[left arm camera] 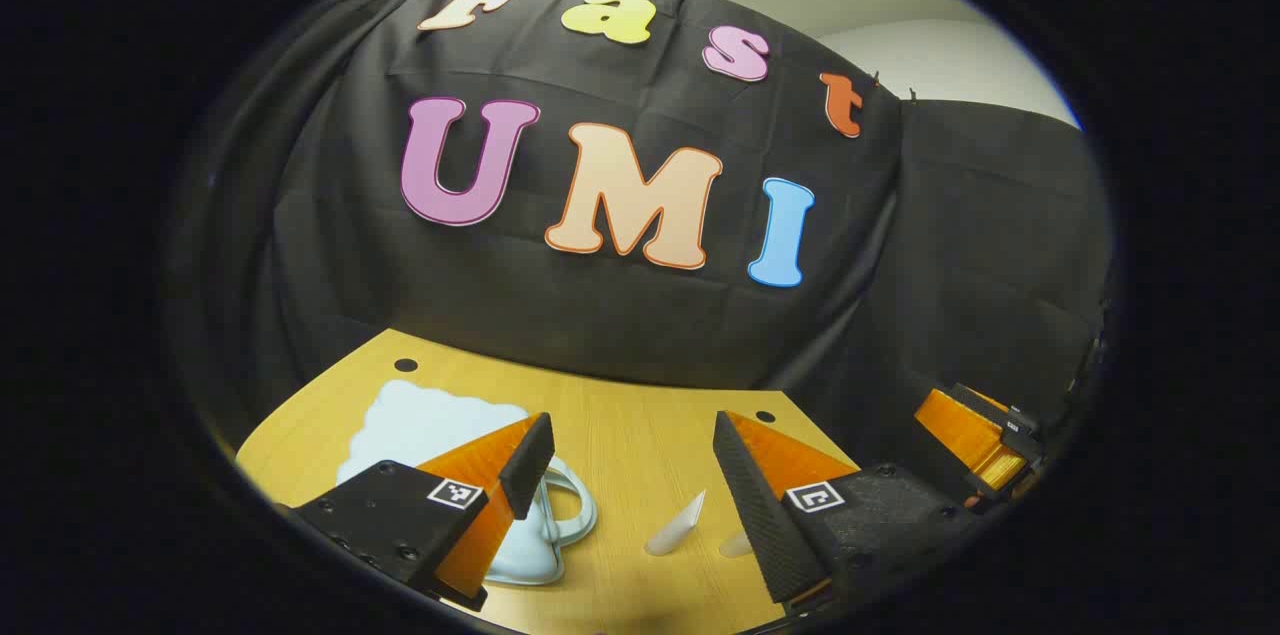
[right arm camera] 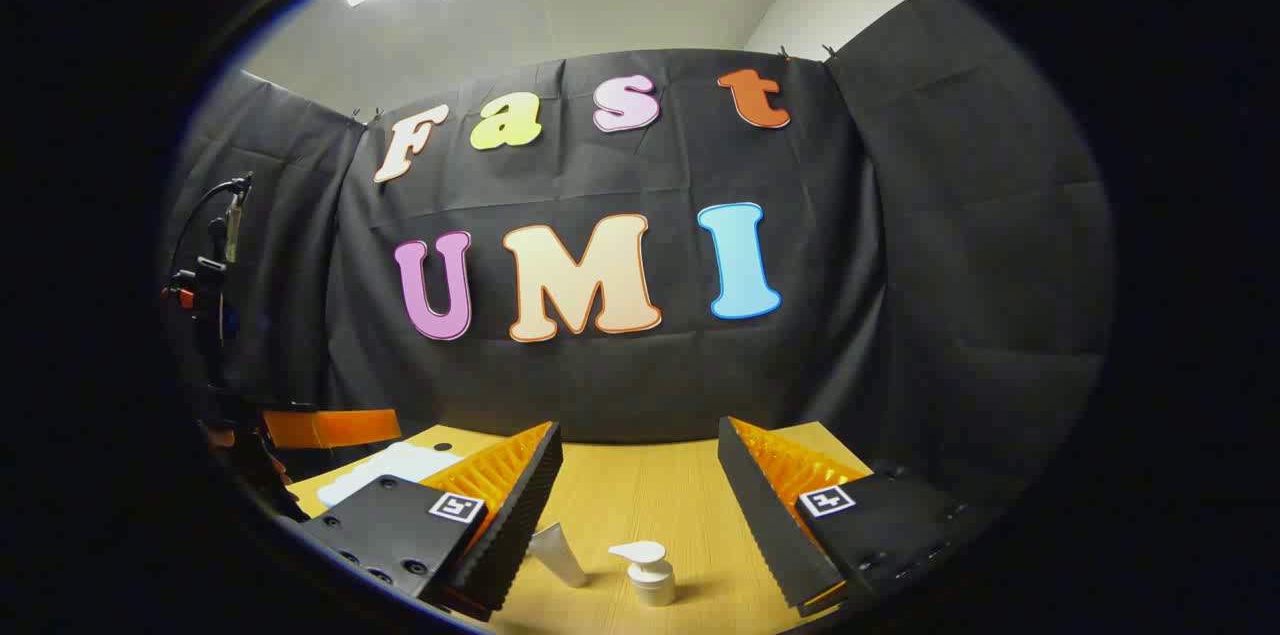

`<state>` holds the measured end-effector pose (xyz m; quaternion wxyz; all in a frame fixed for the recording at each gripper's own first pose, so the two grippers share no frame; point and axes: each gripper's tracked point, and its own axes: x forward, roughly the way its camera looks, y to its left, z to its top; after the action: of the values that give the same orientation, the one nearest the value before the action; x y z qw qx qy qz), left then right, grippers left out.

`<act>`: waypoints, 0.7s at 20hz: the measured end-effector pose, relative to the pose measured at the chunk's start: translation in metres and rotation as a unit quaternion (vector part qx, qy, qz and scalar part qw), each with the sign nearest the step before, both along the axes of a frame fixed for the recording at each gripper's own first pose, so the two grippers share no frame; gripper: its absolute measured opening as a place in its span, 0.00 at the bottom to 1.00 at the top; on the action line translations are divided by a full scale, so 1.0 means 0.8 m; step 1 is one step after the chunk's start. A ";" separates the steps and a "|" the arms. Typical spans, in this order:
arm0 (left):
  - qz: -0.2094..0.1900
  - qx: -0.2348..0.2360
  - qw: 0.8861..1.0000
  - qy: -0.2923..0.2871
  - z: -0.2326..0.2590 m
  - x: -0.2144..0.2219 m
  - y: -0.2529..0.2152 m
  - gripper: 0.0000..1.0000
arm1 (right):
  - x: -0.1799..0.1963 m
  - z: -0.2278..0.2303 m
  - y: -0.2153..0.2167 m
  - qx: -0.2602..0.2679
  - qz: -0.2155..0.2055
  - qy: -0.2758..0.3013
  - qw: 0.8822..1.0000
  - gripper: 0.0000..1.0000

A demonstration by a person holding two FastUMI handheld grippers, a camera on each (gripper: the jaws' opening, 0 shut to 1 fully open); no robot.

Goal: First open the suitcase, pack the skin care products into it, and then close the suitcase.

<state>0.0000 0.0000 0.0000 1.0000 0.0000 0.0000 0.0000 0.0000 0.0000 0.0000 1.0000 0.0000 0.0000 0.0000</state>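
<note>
A pale blue suitcase with a scalloped edge lies flat on the wooden table, its handle toward me. My left gripper is open above the table, and its left finger partly covers the case. A white tube lies between the fingers. A second pale item peeks out beside the right finger. My right gripper is open too, held over a white pump bottle and the white tube. The suitcase lies at its left.
The other gripper hangs off the table's right edge in the left gripper view; the left one shows at the far left of the right gripper view. Black cloth closes off the back of the table. Small dark holes mark the tabletop.
</note>
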 end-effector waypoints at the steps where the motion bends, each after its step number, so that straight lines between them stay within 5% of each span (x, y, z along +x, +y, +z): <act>1: 0.001 0.000 1.000 0.002 0.000 0.001 0.000 0.90 | 0.002 0.001 -0.001 0.001 0.001 0.001 1.000 0.98; 14: 0.010 0.005 0.999 0.030 -0.020 0.014 0.003 0.94 | 0.016 -0.007 -0.004 0.000 0.009 0.009 1.000 0.98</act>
<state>0.0112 0.0021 -0.0160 0.9995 0.0054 0.0299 0.0102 0.0127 -0.0029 -0.0054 0.9999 0.0001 0.0092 0.0095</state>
